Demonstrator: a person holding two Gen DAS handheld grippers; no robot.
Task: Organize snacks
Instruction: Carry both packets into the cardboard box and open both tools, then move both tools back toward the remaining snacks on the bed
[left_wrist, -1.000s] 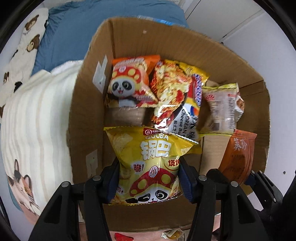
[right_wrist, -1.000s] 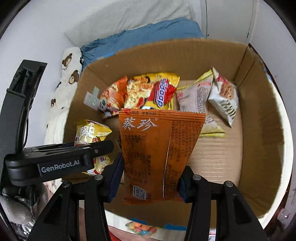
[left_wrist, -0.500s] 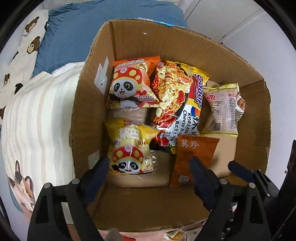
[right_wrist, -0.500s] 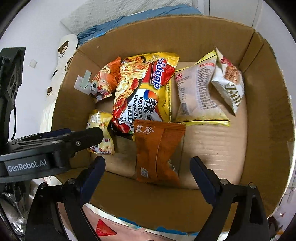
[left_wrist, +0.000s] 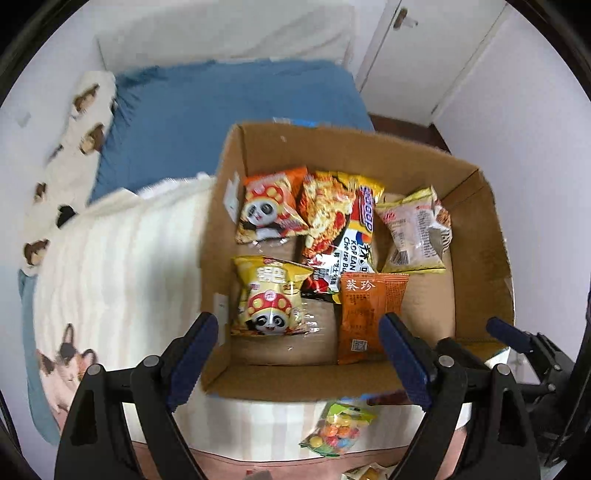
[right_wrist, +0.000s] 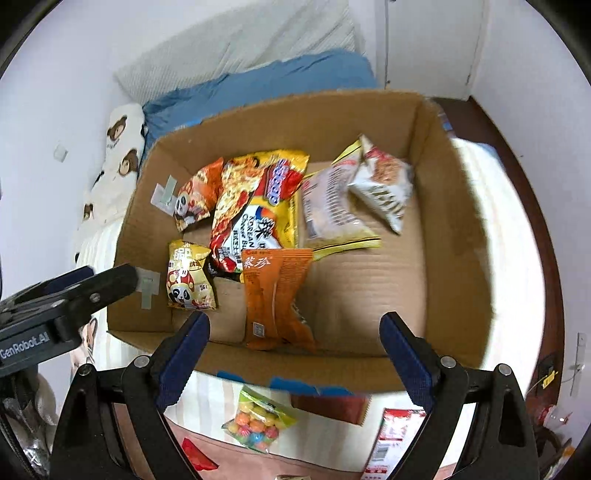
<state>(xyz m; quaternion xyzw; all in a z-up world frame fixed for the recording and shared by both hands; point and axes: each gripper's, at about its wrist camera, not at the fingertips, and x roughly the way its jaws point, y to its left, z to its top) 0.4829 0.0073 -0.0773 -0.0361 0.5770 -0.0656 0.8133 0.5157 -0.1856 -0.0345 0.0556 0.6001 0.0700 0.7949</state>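
A cardboard box (left_wrist: 476, 236) (right_wrist: 458, 236) on the bed holds several snack bags. The yellow panda bag (left_wrist: 271, 297) (right_wrist: 188, 275) lies at its near left, the orange packet (left_wrist: 364, 314) (right_wrist: 275, 295) beside it. Behind them are an orange panda bag (left_wrist: 267, 210), a noodle pack (left_wrist: 343, 225) (right_wrist: 258, 206) and pale packets (left_wrist: 415, 229) (right_wrist: 369, 195). My left gripper (left_wrist: 297, 354) hangs open above the box's near edge, with nothing between its fingers. My right gripper (right_wrist: 295, 354) is open and empty too, above the near wall.
A bag of coloured candies (left_wrist: 338, 430) (right_wrist: 258, 421) lies on the bed in front of the box, with a red-and-white packet (right_wrist: 391, 443) and a small red wrapper (right_wrist: 197, 456) nearby. A striped blanket (left_wrist: 110, 273) and blue pillow (left_wrist: 221, 122) lie left and behind; a white wall (left_wrist: 535, 184) stands right.
Both grippers opened and dropped their bags into the box: the yellow panda bag from the left, the orange packet from the right. Both then rose and pulled back from the box.
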